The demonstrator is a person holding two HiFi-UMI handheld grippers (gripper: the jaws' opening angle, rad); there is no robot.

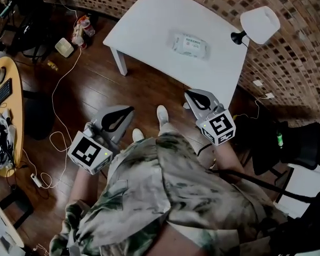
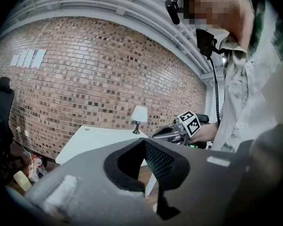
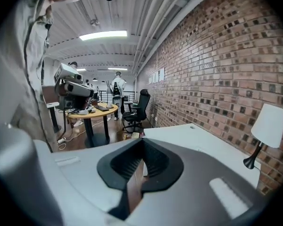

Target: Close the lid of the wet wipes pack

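On the white counter (image 1: 144, 20), well apart from both grippers, the wet wipes pack (image 1: 190, 45) lies flat, not far from the lamp (image 1: 258, 24). Its lid is too small to read as up or down. The left gripper (image 1: 127, 111) and right gripper (image 1: 191, 95) hang by the person's legs, each with jaws pressed together on nothing. Reaching comes first, I judge: step in, press one closed set of jaws straight down on the lid, and steady the soft pack with the other so it cannot slide.

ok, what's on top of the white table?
Wet wipes pack near the middle, white lamp at the right edge. Open or shut: too small to tell. Under the pack is covered.
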